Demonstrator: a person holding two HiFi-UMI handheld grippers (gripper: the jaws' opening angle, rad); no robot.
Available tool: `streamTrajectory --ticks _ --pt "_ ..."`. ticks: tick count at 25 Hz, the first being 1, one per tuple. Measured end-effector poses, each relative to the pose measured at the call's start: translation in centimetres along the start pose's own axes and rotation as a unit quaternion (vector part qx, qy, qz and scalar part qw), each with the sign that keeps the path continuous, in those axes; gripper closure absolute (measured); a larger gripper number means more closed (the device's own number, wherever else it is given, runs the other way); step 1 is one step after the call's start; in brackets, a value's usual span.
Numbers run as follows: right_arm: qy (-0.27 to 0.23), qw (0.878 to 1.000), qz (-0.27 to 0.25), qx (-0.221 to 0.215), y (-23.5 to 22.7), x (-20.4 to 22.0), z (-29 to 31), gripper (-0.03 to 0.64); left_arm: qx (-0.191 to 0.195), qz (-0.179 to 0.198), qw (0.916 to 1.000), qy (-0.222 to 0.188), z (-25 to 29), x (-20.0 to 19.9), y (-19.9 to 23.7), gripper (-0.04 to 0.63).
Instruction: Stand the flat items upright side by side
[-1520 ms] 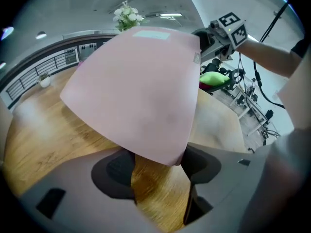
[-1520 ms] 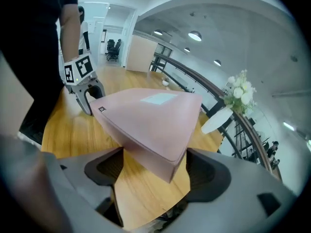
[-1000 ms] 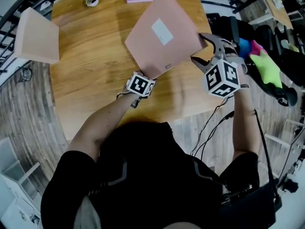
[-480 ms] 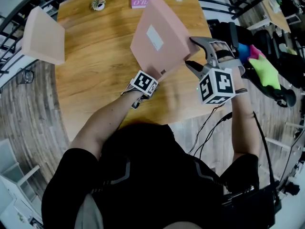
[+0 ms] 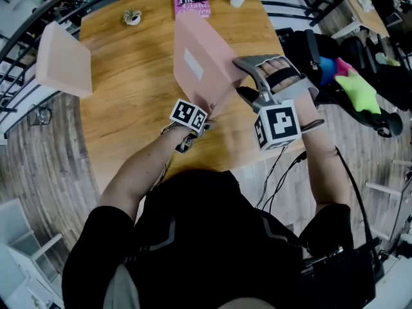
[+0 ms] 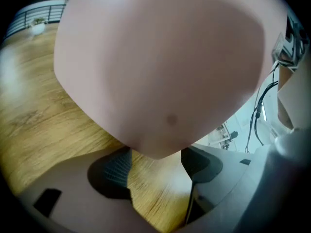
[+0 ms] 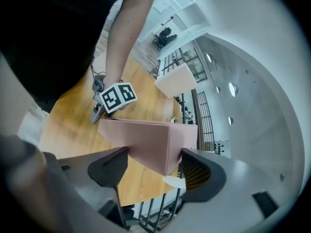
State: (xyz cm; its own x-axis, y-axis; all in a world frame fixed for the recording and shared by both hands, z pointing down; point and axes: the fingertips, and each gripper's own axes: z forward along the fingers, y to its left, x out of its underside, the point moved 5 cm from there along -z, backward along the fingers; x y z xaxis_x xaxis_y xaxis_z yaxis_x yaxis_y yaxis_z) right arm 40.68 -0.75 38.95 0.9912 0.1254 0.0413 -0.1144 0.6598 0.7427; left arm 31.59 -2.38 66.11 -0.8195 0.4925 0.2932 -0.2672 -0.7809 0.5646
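Change: pink box [image 5: 199, 69] tipped steeper, almost standing at frame centre.
Right gripper [image 7: 154, 166]: clamped its corner.
Left gripper [image 6: 155, 166]: jaws were just loosening around lower corner.

Pink box [image 6: 160, 67] fills most of the frame, blurred, w/ one corner pointing down btwn the two dark pads of the left gripper [image 6: 155, 165]. Jaws stand wide apart & have just been opening; can't tell if the pads touch the box. Wooden table [image 6: 43, 125] underneath. Small white pot [image 6: 37, 27] top left, near a railing [image 6: 39, 11]. Cables [image 6: 260, 106] hang at right.
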Motion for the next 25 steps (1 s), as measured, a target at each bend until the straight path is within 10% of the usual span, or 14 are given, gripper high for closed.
streamTrajectory --ticks 14,20,25 --pt "-0.02 0.999 0.026 0.004 1.7 -3.4 0.2 0.314 -0.057 0.07 0.9892 -0.116 -7.0 -1.0 -0.7 0.272" --pt "-0.038 0.99 0.135 0.005 1.6 -3.2 0.0 0.313 -0.061 0.074 0.9726 -0.212 -12.8 -0.6 -1.3 0.272" --pt "-0.082 0.956 0.283 0.007 1.4 -2.6 -0.7 0.272 -0.072 0.093 0.9522 -0.282 -18.2 0.7 -1.5 0.272"
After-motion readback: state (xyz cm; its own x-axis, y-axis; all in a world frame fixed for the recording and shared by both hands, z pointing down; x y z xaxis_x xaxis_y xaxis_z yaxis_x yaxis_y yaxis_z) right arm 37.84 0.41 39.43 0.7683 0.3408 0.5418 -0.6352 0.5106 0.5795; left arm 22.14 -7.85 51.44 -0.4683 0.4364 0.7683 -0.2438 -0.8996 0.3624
